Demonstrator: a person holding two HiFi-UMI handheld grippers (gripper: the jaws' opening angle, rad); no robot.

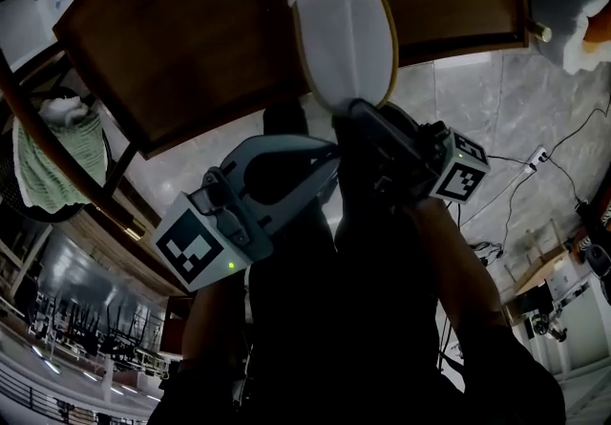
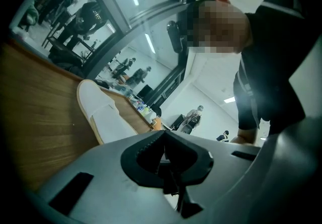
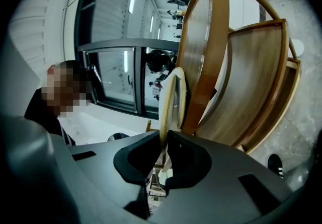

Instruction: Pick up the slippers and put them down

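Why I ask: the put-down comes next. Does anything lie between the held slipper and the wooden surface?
Nothing visible does. The right gripper is shut on the slipper, and the wooden surface beside it shows bare in the head view.

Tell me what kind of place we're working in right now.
Probably an indoor office or lab-type hall, though I can't be sure: a wooden table stands on a pale tiled floor, there are tall glass partitions, and people are standing about in the background.
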